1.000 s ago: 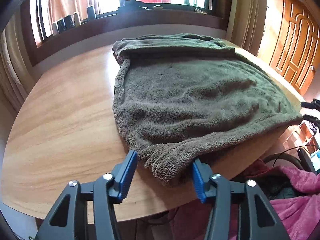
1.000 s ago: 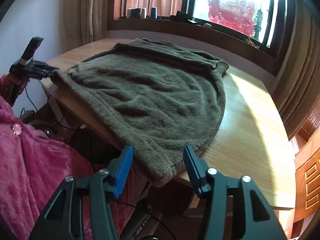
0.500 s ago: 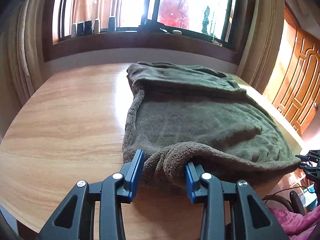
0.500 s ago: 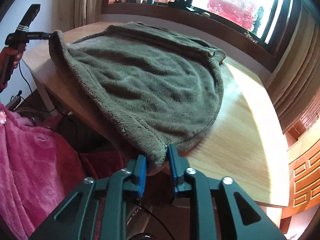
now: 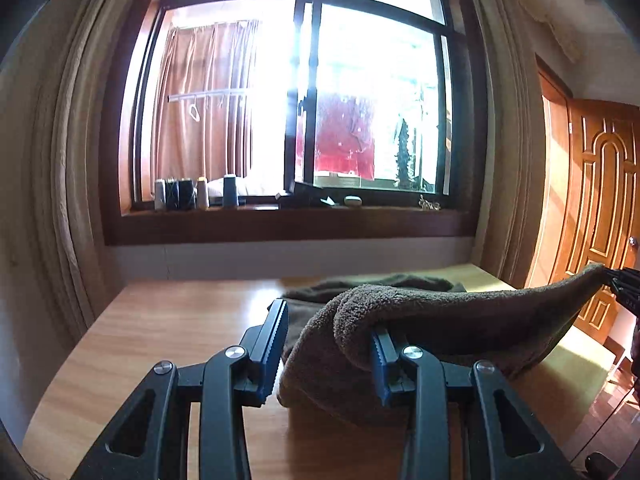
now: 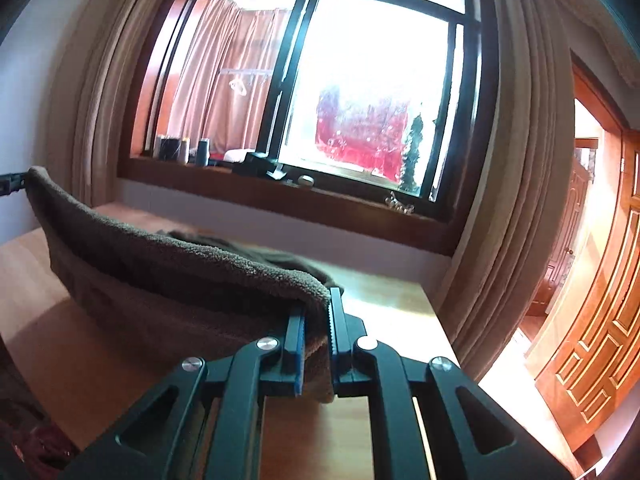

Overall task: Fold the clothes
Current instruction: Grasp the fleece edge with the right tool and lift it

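A fluffy olive-brown fleece garment (image 5: pixel 440 312) lies on the wooden table (image 5: pixel 168 320), its near hem lifted. My left gripper (image 5: pixel 328 332) has its jaws wide apart; the hem's left corner bunches between them and drapes over the right finger (image 5: pixel 380 356), with a gap to the left finger. My right gripper (image 6: pixel 318 320) is shut on the hem's right corner, seen in the right wrist view (image 6: pixel 180 264). The hem hangs stretched between both grippers above the table. The right gripper's tip shows at the left view's right edge (image 5: pixel 624 284).
A windowsill (image 5: pixel 280 216) behind the table holds several thread spools (image 5: pixel 180 194) and small items. Curtains hang at both sides (image 6: pixel 516 200). A carved wooden door (image 5: pixel 604 216) stands to the right. Pink fabric (image 6: pixel 24 432) lies at the lower left.
Both grippers have risen and tilted up, lifting the near hem off the table and carrying it toward the window. The right gripper stays clamped; the left jaws look wider apart.
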Available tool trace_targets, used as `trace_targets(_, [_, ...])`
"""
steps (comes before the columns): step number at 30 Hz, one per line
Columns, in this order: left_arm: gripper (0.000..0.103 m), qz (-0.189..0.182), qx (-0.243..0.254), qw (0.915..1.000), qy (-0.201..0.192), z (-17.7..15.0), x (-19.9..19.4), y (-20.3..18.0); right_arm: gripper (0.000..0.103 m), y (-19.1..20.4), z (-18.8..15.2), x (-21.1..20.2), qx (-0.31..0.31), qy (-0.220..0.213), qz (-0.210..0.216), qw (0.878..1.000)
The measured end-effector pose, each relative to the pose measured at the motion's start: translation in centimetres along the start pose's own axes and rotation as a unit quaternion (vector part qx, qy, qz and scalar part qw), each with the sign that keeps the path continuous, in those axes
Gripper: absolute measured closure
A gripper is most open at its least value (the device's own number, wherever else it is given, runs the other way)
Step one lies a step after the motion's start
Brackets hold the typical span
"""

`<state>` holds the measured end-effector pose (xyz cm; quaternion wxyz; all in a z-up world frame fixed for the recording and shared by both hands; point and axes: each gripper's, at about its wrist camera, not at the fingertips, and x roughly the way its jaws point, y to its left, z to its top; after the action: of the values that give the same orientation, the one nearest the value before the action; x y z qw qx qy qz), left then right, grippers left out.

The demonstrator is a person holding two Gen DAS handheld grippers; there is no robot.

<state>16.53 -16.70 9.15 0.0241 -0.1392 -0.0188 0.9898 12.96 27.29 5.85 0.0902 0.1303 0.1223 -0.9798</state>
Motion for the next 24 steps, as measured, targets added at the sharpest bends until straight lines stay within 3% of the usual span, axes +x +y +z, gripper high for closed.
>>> trace_targets(6, [0.063,0.014,-0.001,0.9989,-0.044,5.0,3.6,0.4,0.093,-1.2,5.6,4.5,0.033,-0.048,-0.029,0.998])
trace_targets(11, [0.063,0.022,-0.028,0.9982,-0.048,7.9,8.9,1.6,0.093,-1.9,9.1,10.4,0.052,-0.048,-0.043,0.997])
trace_targets(19, [0.063,0.05,-0.033,0.998,-0.017,10.4,19.9,2.7,0.093,-2.7,11.6,21.1,0.062,-0.012,-0.072,0.995])
trace_targets(24, [0.063,0.064,-0.03,0.9969,0.035,9.4,27.8,3.4,0.093,-3.5,10.3,29.0,0.077,0.044,-0.072,0.993])
